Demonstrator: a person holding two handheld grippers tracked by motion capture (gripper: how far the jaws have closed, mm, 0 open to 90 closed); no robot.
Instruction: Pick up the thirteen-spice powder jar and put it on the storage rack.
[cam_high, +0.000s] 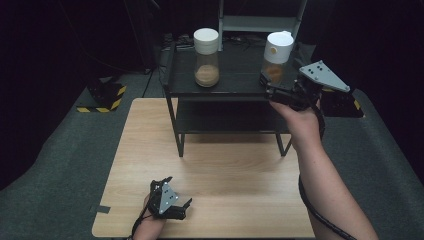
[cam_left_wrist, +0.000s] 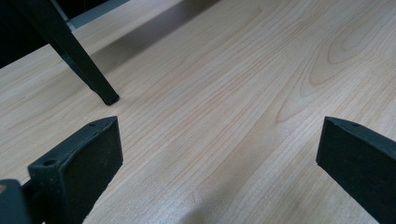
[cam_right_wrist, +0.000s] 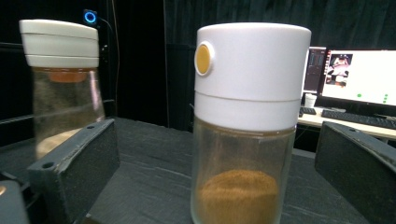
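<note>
Two glass jars stand on the top of a black shelf rack (cam_high: 220, 90) at the far end of the bench (cam_high: 210, 165). The right jar (cam_right_wrist: 250, 126), white-capped with a yellow button and brown powder inside, sits between the right gripper's (cam_high: 267, 87) released fingers, untouched. The other jar (cam_high: 206, 50) stands well apart. The left gripper (cam_high: 181, 207) rests on the bench, fingers spread and holding nothing.

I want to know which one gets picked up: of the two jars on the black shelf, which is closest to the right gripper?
The jar with the yellow button, at the shelf's right end, stands between the open right gripper jaws. The plain-lidded jar stands farther left.
</note>
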